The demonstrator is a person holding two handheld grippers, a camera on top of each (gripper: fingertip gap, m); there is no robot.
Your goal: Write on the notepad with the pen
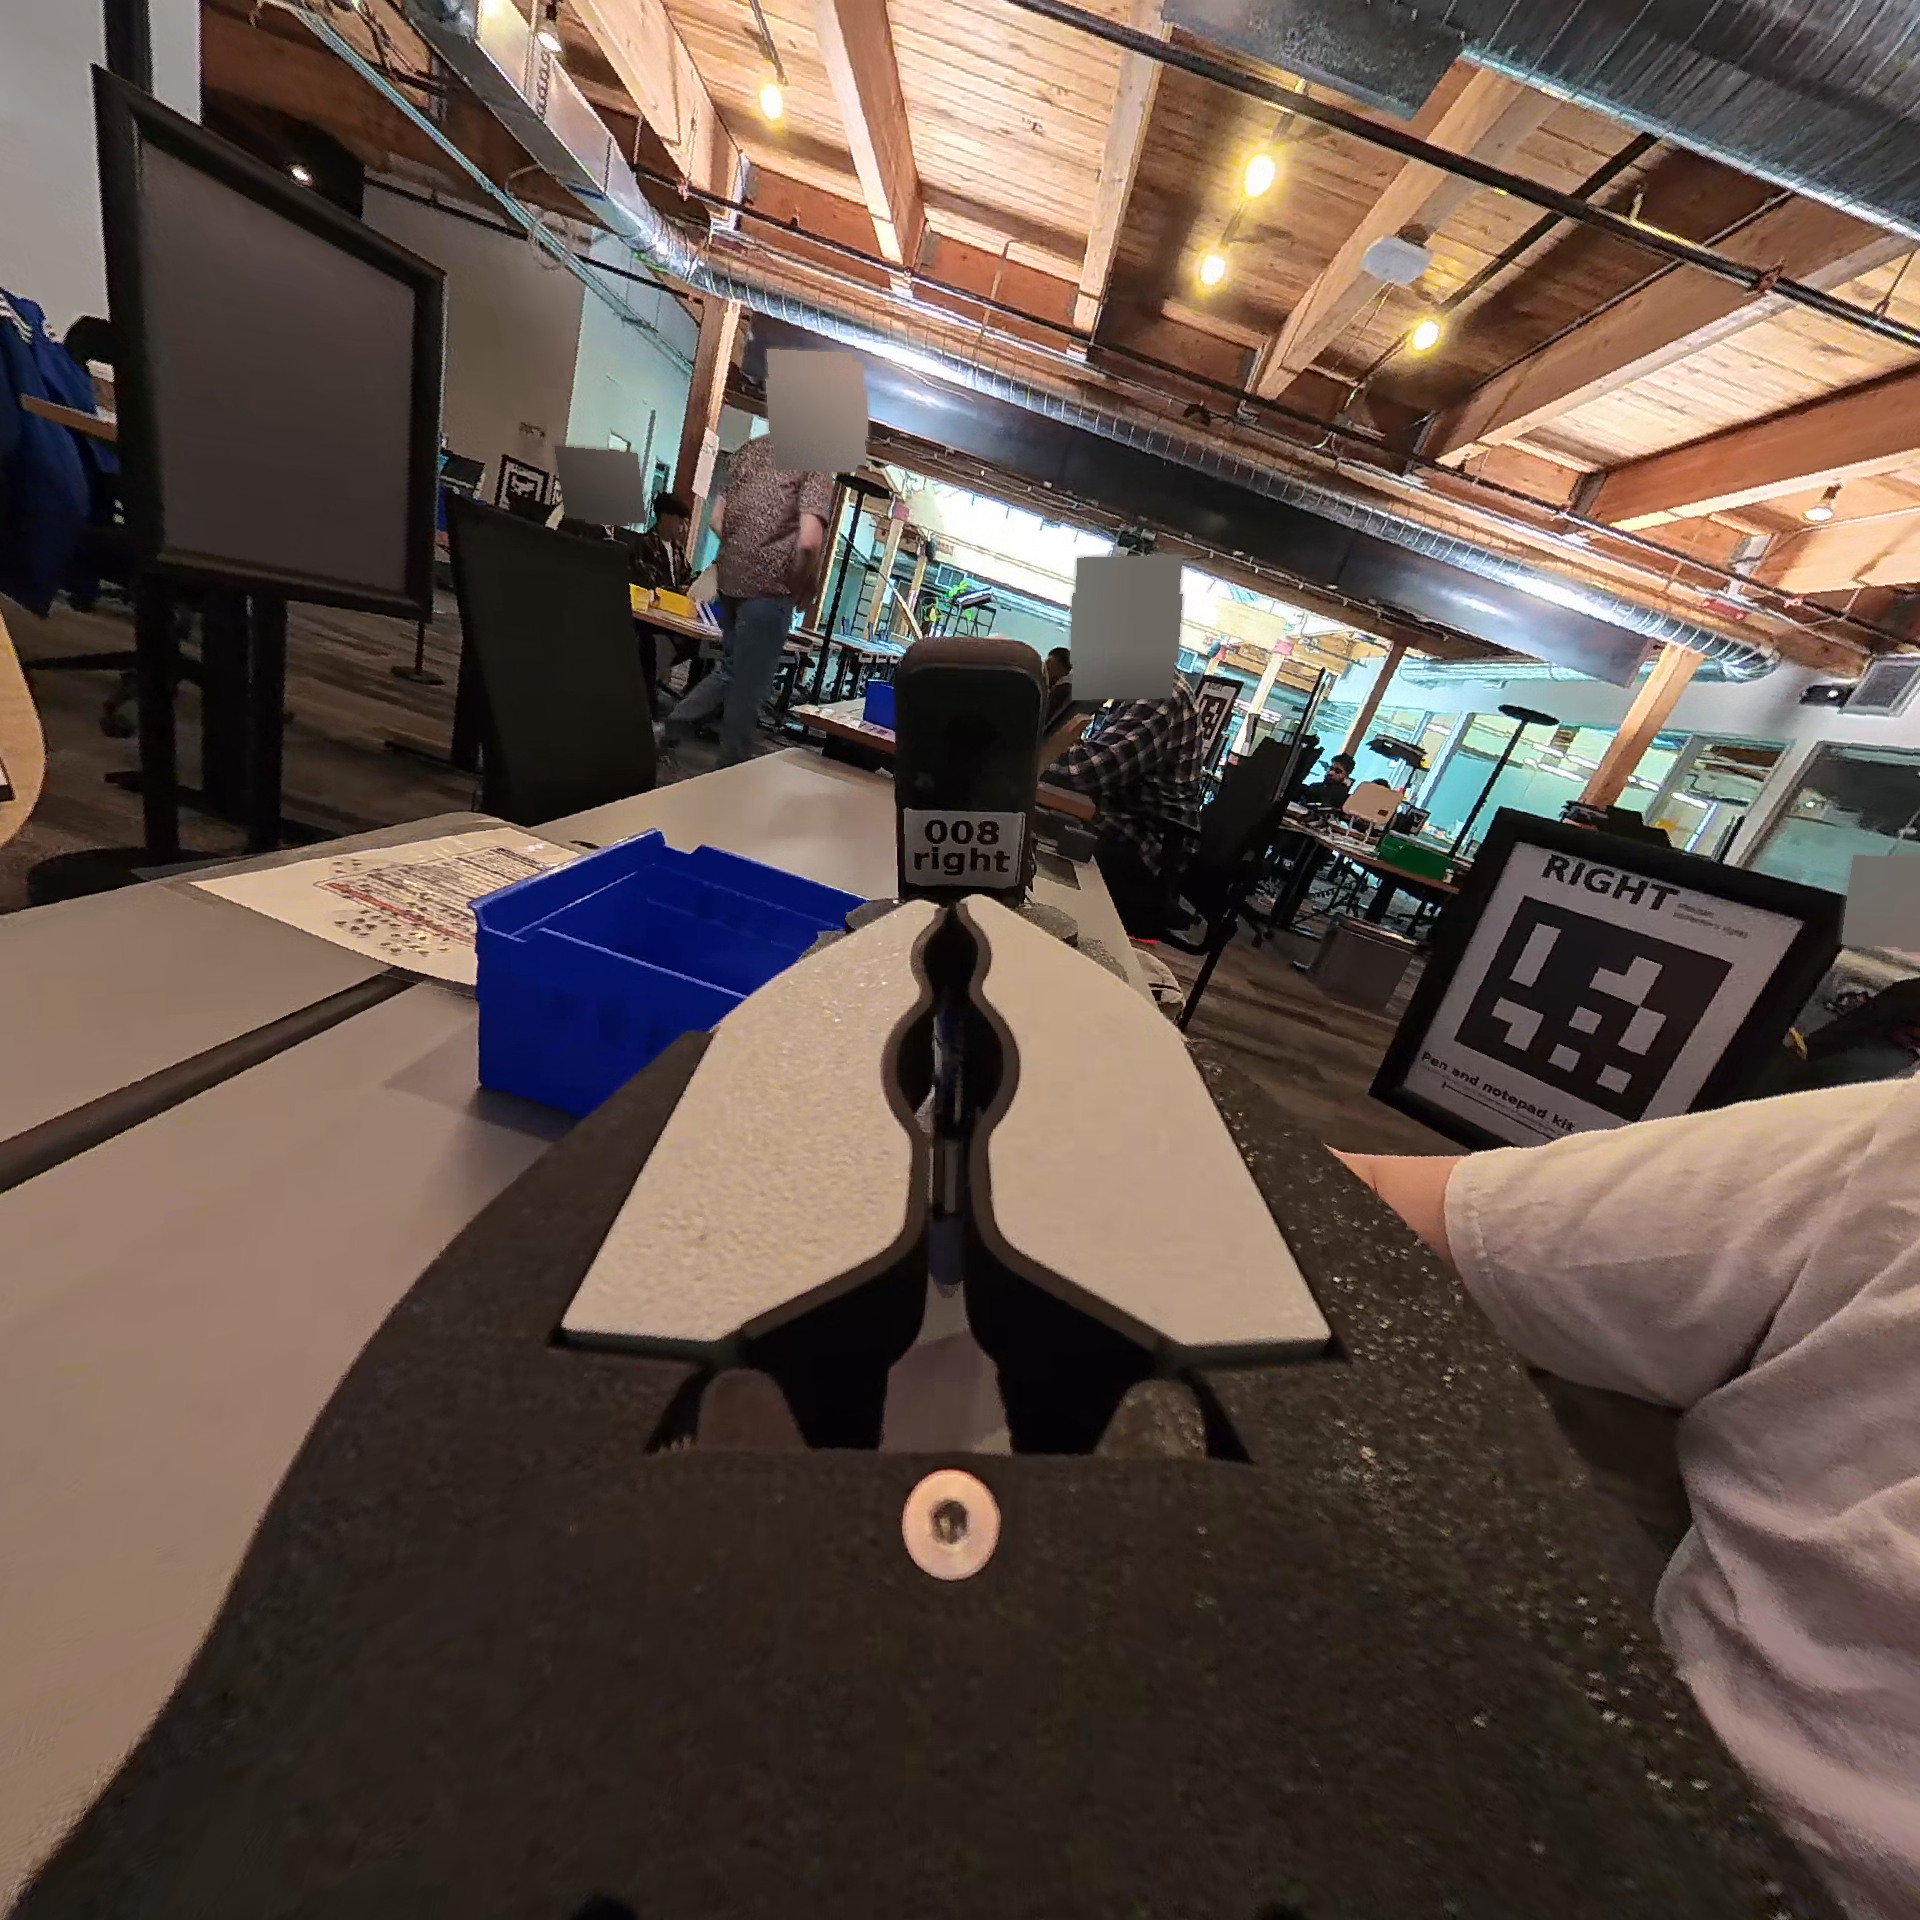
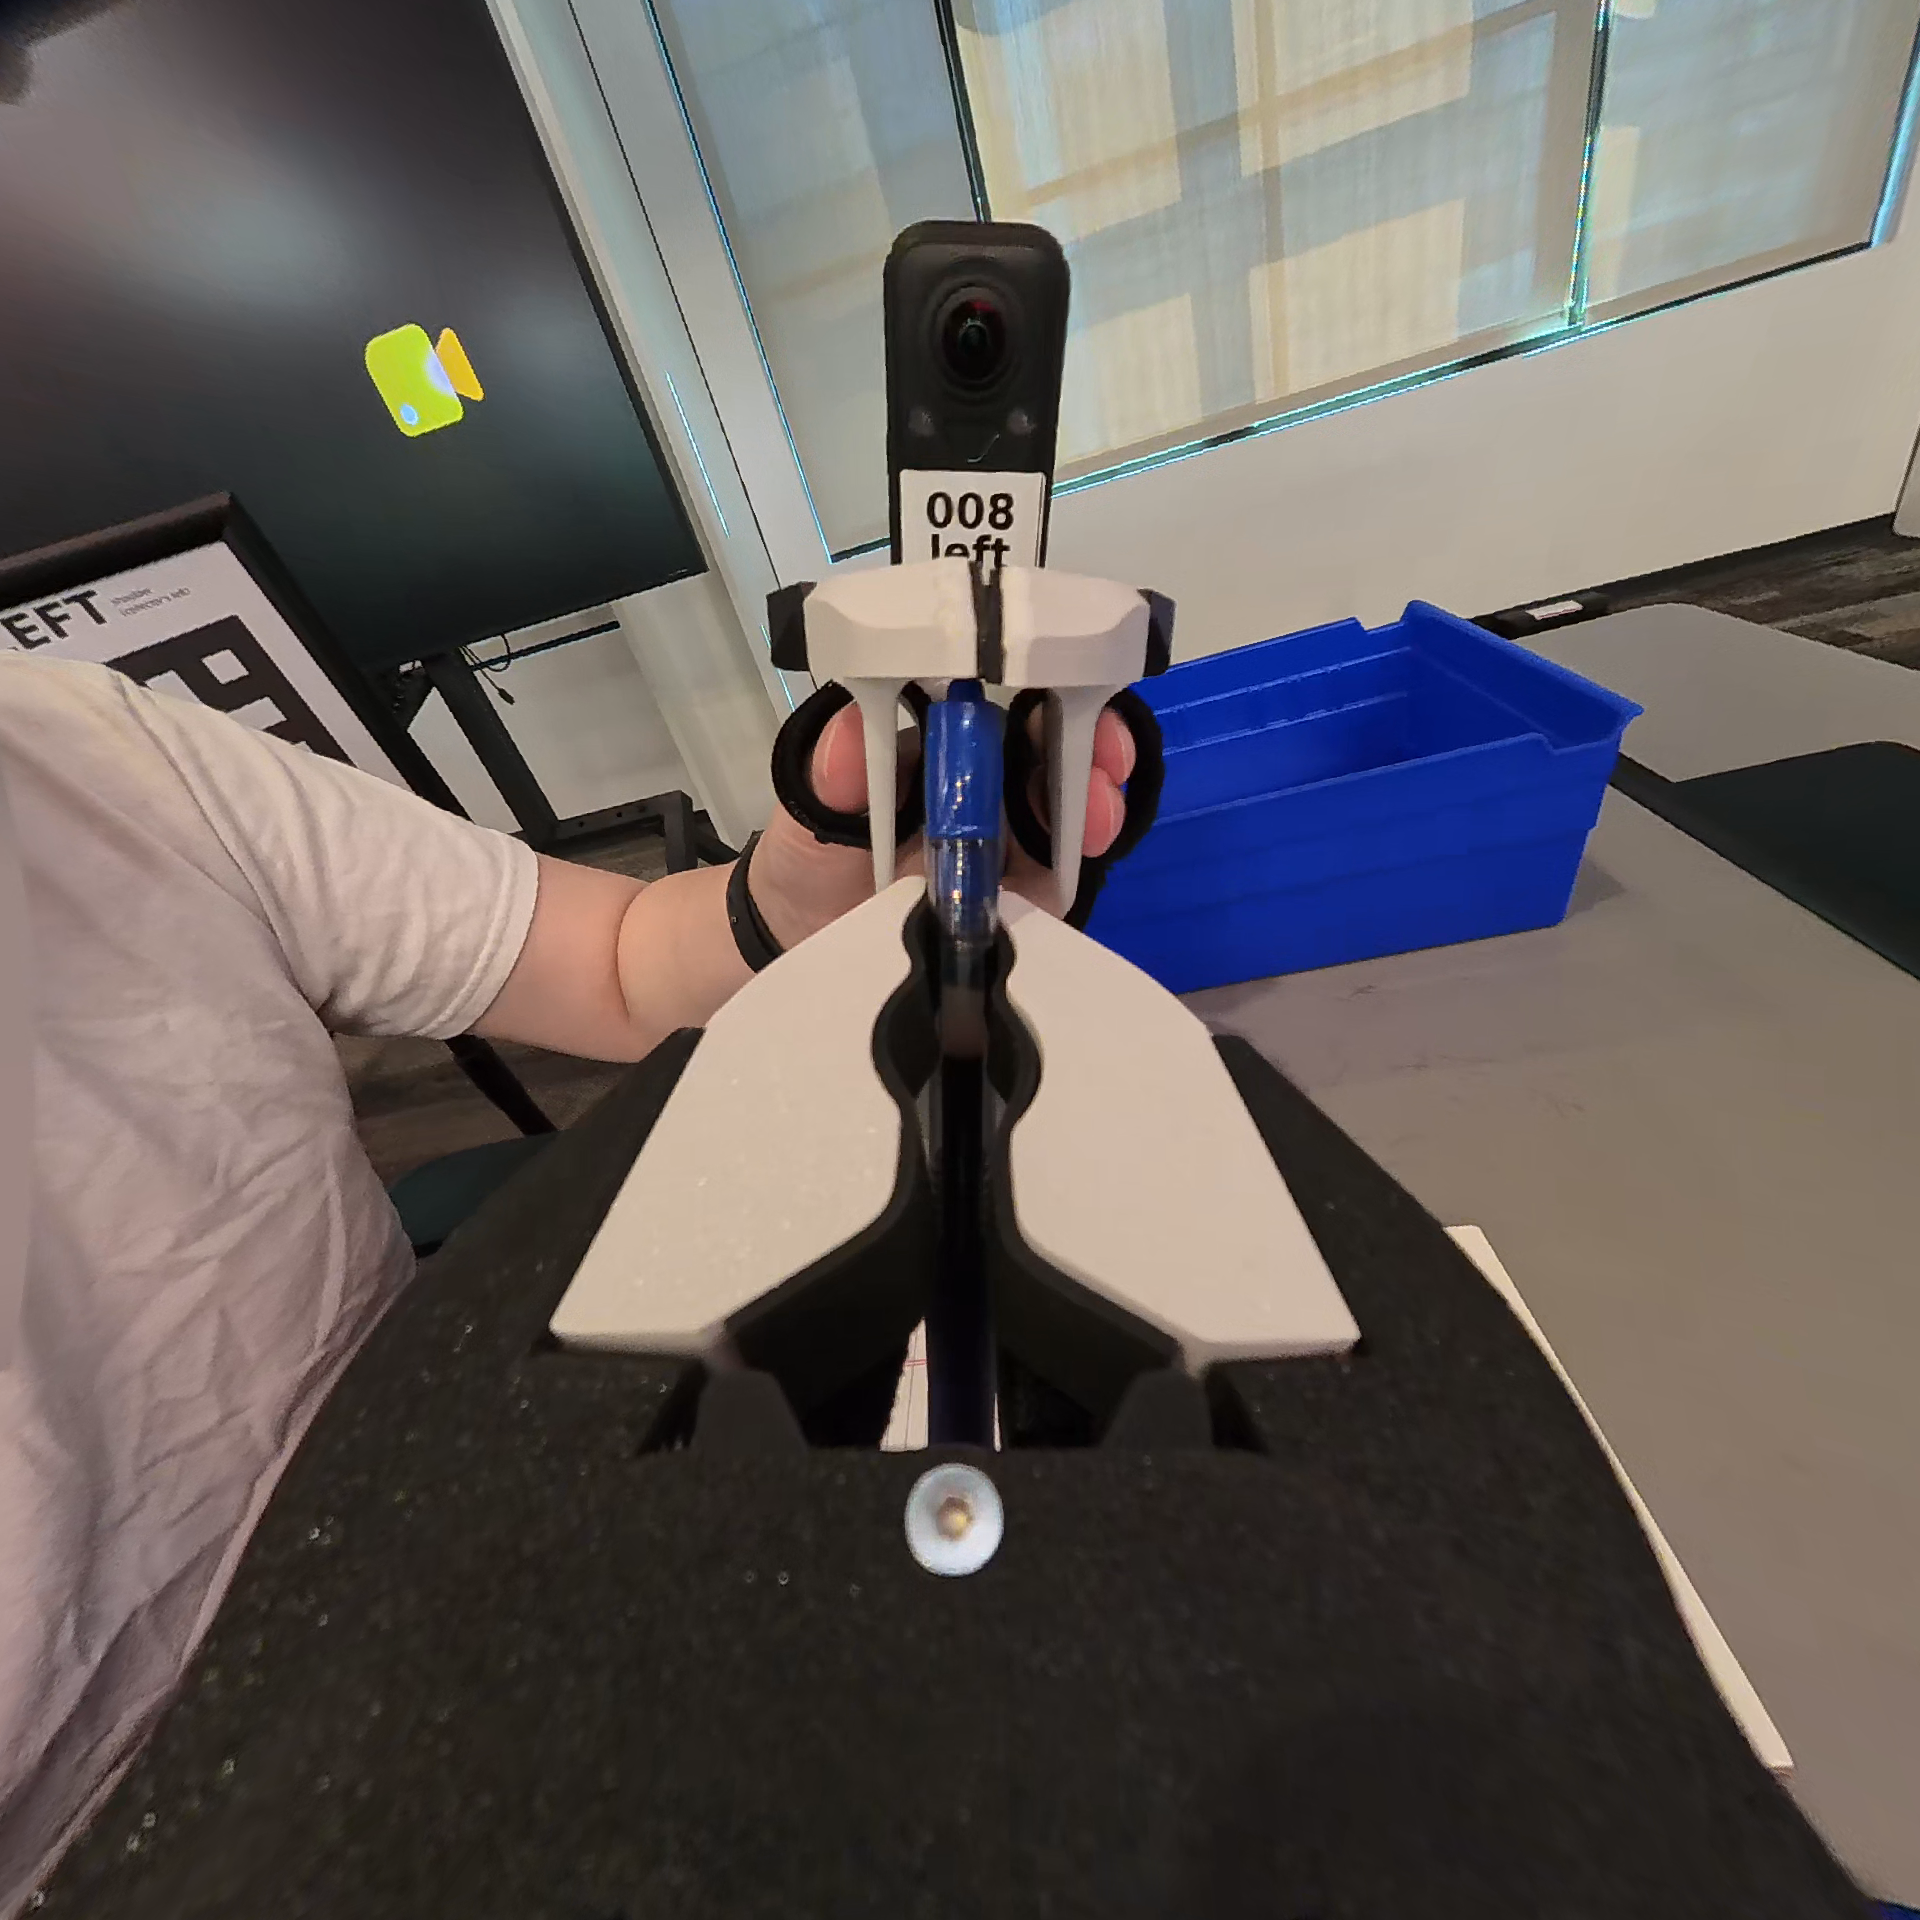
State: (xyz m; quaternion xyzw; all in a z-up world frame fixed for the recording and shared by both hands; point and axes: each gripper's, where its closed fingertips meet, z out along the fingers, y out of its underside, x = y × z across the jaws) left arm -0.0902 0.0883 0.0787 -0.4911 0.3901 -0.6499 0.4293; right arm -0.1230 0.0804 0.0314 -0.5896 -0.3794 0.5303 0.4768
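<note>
Right hand-held gripper [image 2: 958, 935] was closed on a blue pen [image 2: 961, 821]. Left hand-held gripper [image 1: 948, 935], facing it, was also clamped on the pen, at its far end. White notepad [image 2: 1621, 1496] lay flat near the grey bench's [image 2: 1610, 1091] near edge. Glossy blue plastic bin [image 2: 1351, 790] sat toward the far edge. Gripper bodies were black foam, fingers matte white.

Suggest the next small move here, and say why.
Probably pull the left gripper straight away from the right gripper to uncap the pen. Both are shut on it, the right on the barrel and the left on the blue end, apparently the cap. The notepad waits below.
</note>
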